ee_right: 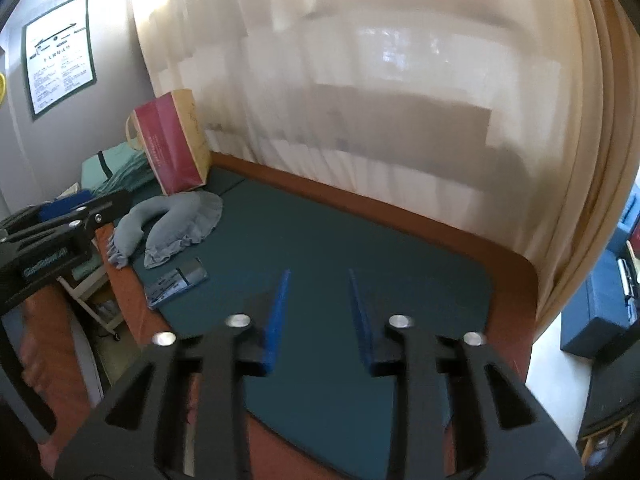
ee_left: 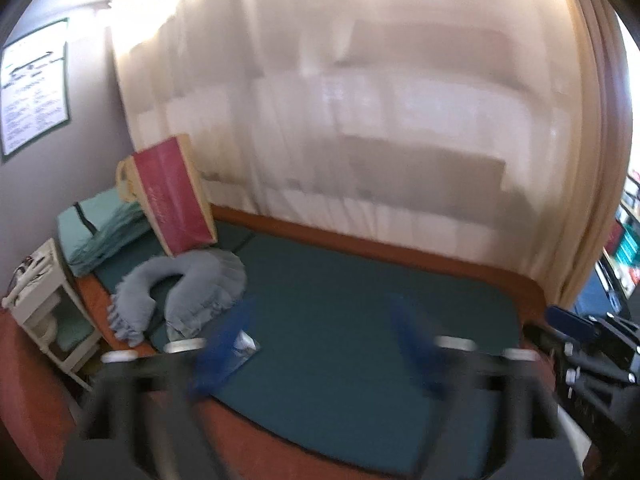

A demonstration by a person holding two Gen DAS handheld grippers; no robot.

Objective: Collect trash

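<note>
A flat blue-and-silver packet lies on the dark green mat, close to its left edge and just in front of a grey U-shaped pillow. In the left wrist view the same packet shows partly behind a blurred blue finger. My left gripper hovers over the mat, open, nothing between its fingers. My right gripper is also open and empty above the mat, to the right of the packet. A red paper bag stands behind the pillow.
Cream curtains hang along the far side of the orange-rimmed platform. A white side table stands at the left, folded green cloth beside the bag. The right tool's black frame sits at the right edge; dark boxes lie on the floor.
</note>
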